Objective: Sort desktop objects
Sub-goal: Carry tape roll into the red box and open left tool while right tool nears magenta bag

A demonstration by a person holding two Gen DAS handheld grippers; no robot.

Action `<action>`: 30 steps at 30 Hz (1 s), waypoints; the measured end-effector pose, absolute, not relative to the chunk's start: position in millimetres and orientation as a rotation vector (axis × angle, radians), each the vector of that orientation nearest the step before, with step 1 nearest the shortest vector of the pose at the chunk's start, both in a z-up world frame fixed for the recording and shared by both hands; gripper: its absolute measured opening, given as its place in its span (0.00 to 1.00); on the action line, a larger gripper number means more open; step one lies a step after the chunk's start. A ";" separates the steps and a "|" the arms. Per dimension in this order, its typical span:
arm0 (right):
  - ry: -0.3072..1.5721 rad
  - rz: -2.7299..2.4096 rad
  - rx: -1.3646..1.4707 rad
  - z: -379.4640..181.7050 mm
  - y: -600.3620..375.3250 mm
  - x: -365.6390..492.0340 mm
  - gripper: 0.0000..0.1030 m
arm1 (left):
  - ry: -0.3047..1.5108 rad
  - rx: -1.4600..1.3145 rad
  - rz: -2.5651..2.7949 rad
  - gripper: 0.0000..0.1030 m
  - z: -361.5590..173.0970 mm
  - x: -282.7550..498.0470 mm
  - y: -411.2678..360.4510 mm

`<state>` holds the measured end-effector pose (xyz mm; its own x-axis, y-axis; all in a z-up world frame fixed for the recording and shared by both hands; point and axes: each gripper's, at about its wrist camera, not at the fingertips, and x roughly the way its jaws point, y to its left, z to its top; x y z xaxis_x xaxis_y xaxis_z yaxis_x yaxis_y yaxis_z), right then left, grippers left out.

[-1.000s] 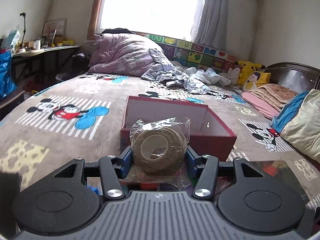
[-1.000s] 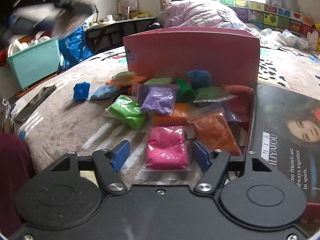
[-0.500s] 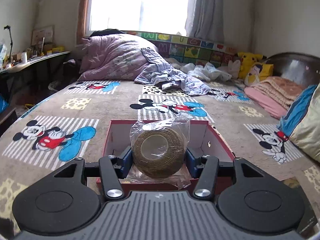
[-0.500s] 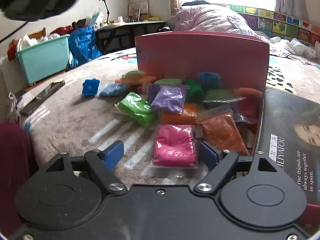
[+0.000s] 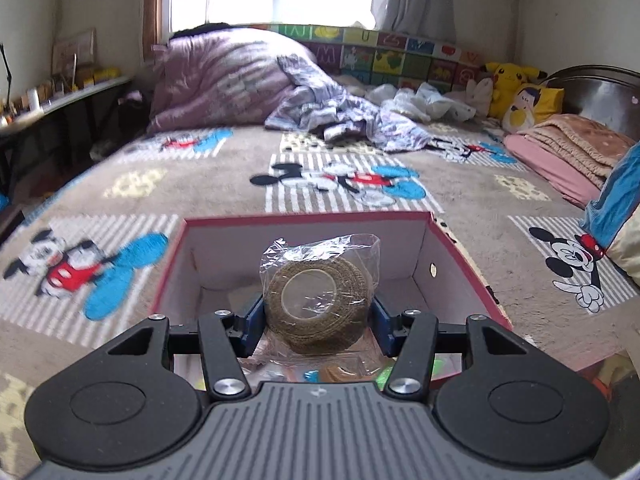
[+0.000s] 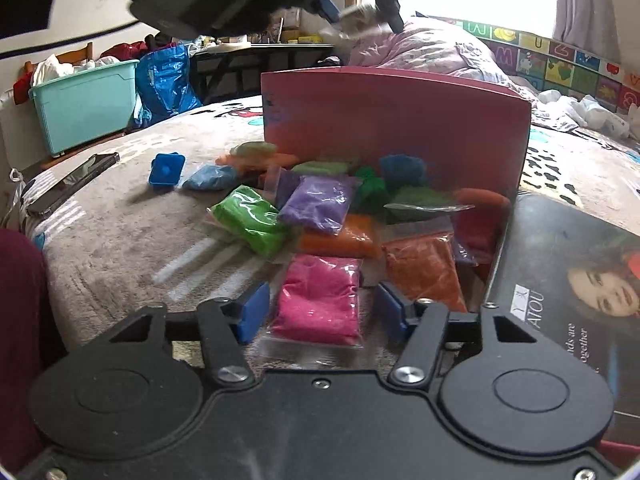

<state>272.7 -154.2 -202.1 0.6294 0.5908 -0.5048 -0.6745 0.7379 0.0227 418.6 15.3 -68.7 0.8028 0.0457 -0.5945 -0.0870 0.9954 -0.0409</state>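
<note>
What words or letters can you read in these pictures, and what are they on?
"ATOU": on the dark poster, beside the woman's face.
"ogether": lower on the same poster; the small lines around it are cut off or blurred.
"M": on the alphabet mat behind the bed; its other tiles are too blurry.
Nothing readable on the tape roll in the left claw.

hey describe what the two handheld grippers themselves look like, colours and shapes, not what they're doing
Both look alike. The left gripper has blue pads on black linkage arms with silver pivot screws, two round black discs, and a ribbed grey centre panel. The right gripper has the same blue pads, black arms and discs, but a plain black body. No cables or sleeves are visible.
</note>
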 end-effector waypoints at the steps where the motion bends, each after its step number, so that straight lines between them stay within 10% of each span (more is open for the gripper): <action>1: 0.512 0.731 -0.171 -201.8 -155.0 272.8 0.55 | 0.645 -0.075 0.074 0.52 -72.5 423.1 15.4; 30: 0.526 0.815 -0.197 -208.4 -142.3 268.1 0.53 | 0.911 -0.043 0.147 0.57 -123.1 507.0 24.5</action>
<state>268.1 -142.3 -208.4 0.5669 0.6405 -0.5180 -0.7359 0.6764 0.0310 507.0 24.5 -123.1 0.6040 0.1089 -0.7895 -0.1449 0.9891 0.0255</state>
